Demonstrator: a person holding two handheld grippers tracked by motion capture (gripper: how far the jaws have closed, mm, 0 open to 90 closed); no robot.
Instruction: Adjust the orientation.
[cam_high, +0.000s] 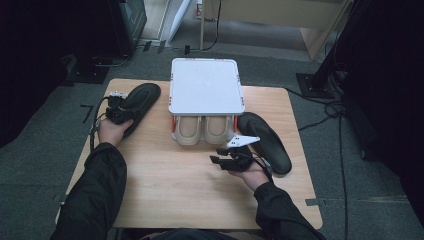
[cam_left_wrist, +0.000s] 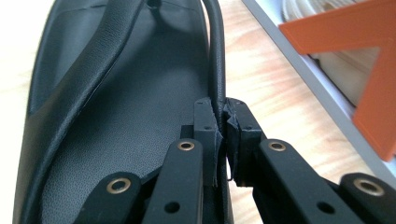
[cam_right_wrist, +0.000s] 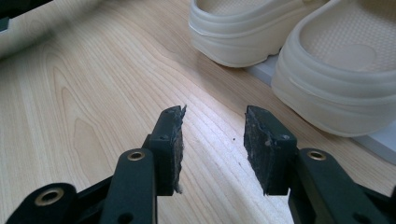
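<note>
Our left gripper (cam_left_wrist: 224, 121) has its jaws pinched tight on the strap (cam_left_wrist: 215, 60) of the black sandal (cam_left_wrist: 116, 116) that lies at the left side of the table; in the left gripper view the thin black strap runs straight up from between the two pads, which press on it from both sides. From above we see that left gripper (cam_high: 118, 107) resting over the heel half of this black sandal (cam_high: 142, 97), with the left hand (cam_high: 112, 131) behind it and the sandal's toe pointing toward the far edge.

Our right gripper (cam_right_wrist: 212, 140) has its jaws spread, with bare wood between the pads. It hovers low over the table (cam_right_wrist: 84, 93), aimed at the pair of cream clogs (cam_right_wrist: 299, 51) just ahead. In the high view this right gripper (cam_high: 220, 156) sits in front of the shoe rack (cam_high: 206, 85), a white two-level stand with orange supports (cam_left_wrist: 373, 93), whose lower shelf holds the cream clogs (cam_high: 205, 129) side by side.

A second black sandal (cam_high: 265, 142) lies on the wooden table (cam_high: 175, 185) just right of the rack, beside our right hand (cam_high: 252, 174).
</note>
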